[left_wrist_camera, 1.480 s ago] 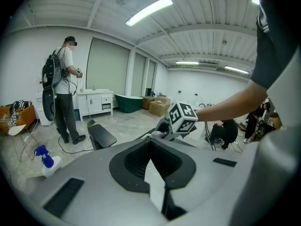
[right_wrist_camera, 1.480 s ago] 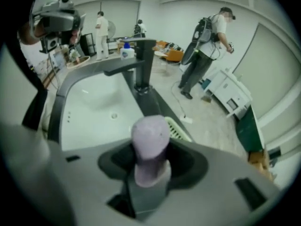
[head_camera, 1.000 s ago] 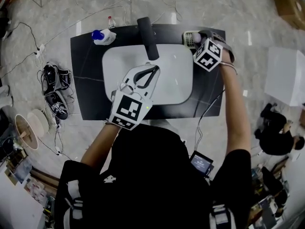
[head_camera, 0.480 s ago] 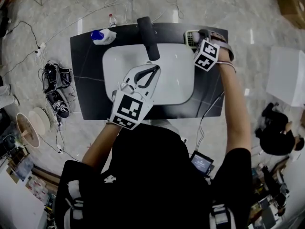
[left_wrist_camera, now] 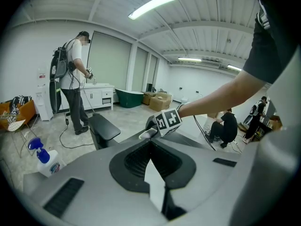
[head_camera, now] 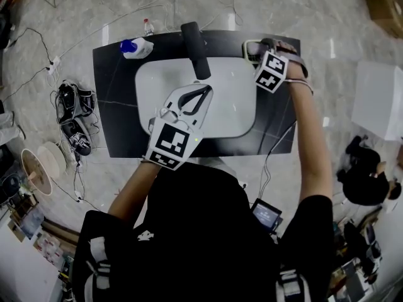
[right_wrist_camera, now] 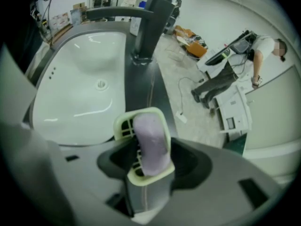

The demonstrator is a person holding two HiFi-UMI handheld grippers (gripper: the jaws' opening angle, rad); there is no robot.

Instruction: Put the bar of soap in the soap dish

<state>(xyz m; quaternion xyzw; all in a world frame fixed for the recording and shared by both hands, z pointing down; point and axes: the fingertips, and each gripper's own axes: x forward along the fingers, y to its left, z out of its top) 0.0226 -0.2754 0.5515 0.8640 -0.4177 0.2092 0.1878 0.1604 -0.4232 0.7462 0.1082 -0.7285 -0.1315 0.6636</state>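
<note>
Here the right gripper (right_wrist_camera: 149,166) pinches the purple bar of soap (right_wrist_camera: 151,140) on edge in its jaws, within the rim of the pale soap dish (right_wrist_camera: 123,124). The dish sits on the black table (head_camera: 116,124) beside the white sink (head_camera: 157,83). The left gripper (left_wrist_camera: 154,189) hangs over the sink, jaws pressed together on nothing.

Bright, even indoor light from long fluorescent ceiling tubes (left_wrist_camera: 153,4) — soft, faint shadows only. Streaks of glare on the glossy grey marble floor (head_camera: 327,11) and on the white oval basin (right_wrist_camera: 80,74). Strong fisheye bending with dark vignetted corners. Pale lilac bar of soap (right_wrist_camera: 151,142), close to the lens, slightly out of focus.
</note>
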